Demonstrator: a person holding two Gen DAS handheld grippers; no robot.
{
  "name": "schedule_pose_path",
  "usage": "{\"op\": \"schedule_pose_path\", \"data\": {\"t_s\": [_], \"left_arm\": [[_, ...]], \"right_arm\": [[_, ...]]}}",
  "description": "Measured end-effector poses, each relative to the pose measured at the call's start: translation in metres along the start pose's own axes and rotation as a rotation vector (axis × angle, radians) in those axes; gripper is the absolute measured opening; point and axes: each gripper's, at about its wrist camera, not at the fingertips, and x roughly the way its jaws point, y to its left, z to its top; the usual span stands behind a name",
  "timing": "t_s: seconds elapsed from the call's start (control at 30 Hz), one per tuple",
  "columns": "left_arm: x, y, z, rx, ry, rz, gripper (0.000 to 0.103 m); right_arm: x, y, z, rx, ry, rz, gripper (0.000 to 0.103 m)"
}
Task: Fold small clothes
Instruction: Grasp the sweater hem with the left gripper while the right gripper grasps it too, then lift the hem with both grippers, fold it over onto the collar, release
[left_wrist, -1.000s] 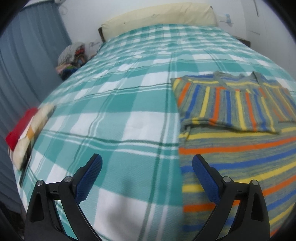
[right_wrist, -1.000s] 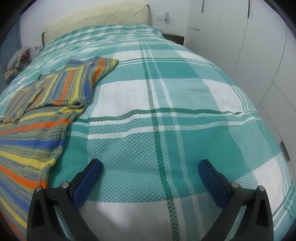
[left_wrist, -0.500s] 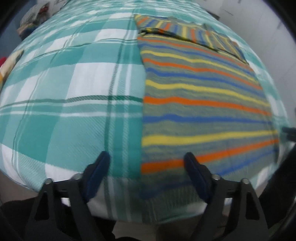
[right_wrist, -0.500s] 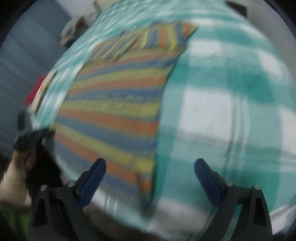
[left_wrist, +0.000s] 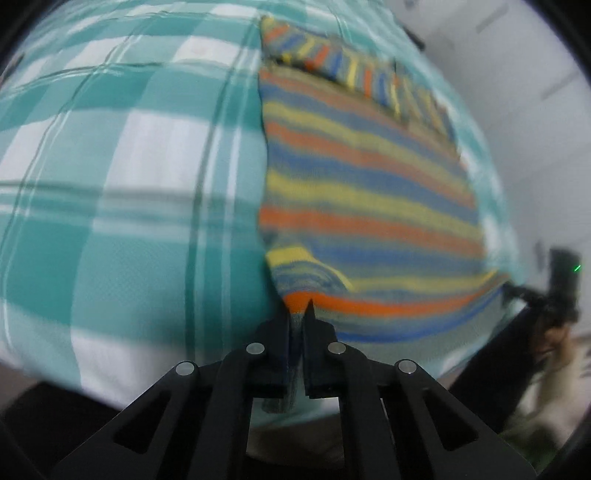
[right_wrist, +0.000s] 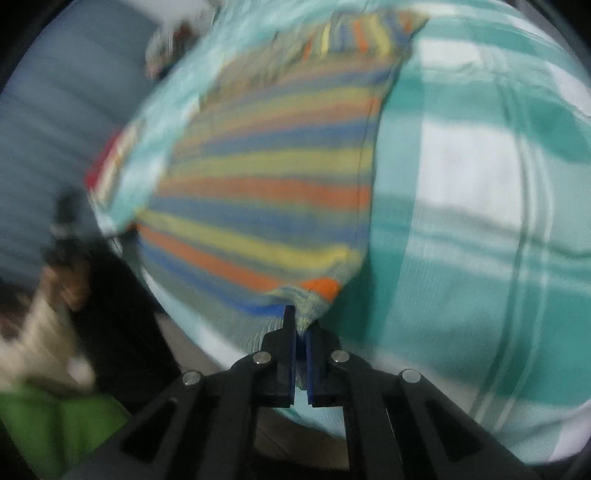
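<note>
At the bed's (left_wrist: 129, 192) near edge, I've both hand-held grippers, left (left_wrist: 296, 314) and right (right_wrist: 300, 325), clamped on the sweater's (left_wrist: 369, 192) hem corners. Thin pinches; uneven lift could slip one.

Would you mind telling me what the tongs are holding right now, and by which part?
Both hold the striped sweater: the left tongs pinch its near left hem corner, the right tongs its near right hem corner.

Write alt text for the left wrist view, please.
The left gripper is shut on the near left corner of a striped sweater, which lies on a teal plaid blanket. The right gripper, blurred, is at the other near corner.
</note>
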Motion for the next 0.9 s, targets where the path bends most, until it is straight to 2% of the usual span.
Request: {"op": "schedule_pose_path", "data": {"t_s": [0.1,0.2,0.3,0.33,0.47,0.5,0.53,0.57,0.6,0.63,0.67,0.73,0.77,0.8,0.87,0.9], "left_arm": [[-0.008,0.004,0.056,0.003,-0.061,-0.026,0.003],[-0.001,0.001,0.133,-0.011,-0.092,-0.040,0.003],[0.011,-0.011,0.191,-0.023,-0.123,-0.020,0.003],[0.014,-0.003,0.220,-0.028,-0.135,-0.011,0.003],[0.038,-0.009,0.281,-0.068,-0.142,-0.029,0.004],[0.050,-0.016,0.294,-0.081,-0.149,-0.028,0.008],[0.058,-0.015,0.312,-0.111,-0.174,-0.031,0.010],[0.063,-0.006,0.339,-0.154,-0.221,-0.028,0.023],[0.067,0.000,0.350,-0.212,-0.268,-0.017,0.040],[0.068,0.015,0.357,-0.281,-0.306,-0.009,0.046],[0.064,0.036,0.354,-0.371,-0.354,-0.032,0.049],[0.062,0.061,0.334,-0.430,-0.374,-0.113,0.049],[0.053,0.083,0.323,-0.412,-0.361,-0.111,0.049],[0.057,0.071,0.306,-0.390,-0.361,-0.088,0.049],[0.040,0.078,0.279,-0.307,-0.368,0.004,0.049],[0.037,0.072,0.263,-0.277,-0.364,0.025,0.049]], "right_arm": [[-0.008,-0.011,0.041,0.023,-0.090,0.013,0.004],[-0.003,-0.036,0.099,0.079,-0.160,0.036,0.004],[0.008,-0.052,0.157,0.118,-0.197,0.036,0.004],[0.012,-0.059,0.174,0.135,-0.200,0.042,0.004],[0.034,-0.076,0.241,0.205,-0.201,0.057,0.004],[0.043,-0.084,0.260,0.241,-0.215,0.069,0.004],[0.051,-0.095,0.281,0.260,-0.257,0.124,0.006],[0.056,-0.102,0.291,0.271,-0.296,0.147,0.009],[0.055,-0.115,0.298,0.313,-0.383,0.140,0.012],[0.053,-0.123,0.298,0.353,-0.450,0.135,0.023],[0.048,-0.132,0.292,0.396,-0.510,0.138,0.026],[0.039,-0.134,0.285,0.380,-0.527,0.135,0.026],[0.030,-0.128,0.280,0.322,-0.520,0.091,0.026],[0.023,-0.123,0.275,0.271,-0.508,0.048,0.026],[0.012,-0.107,0.267,0.151,-0.463,-0.045,0.026],[0.010,-0.096,0.264,0.094,-0.423,-0.060,0.026]]}}
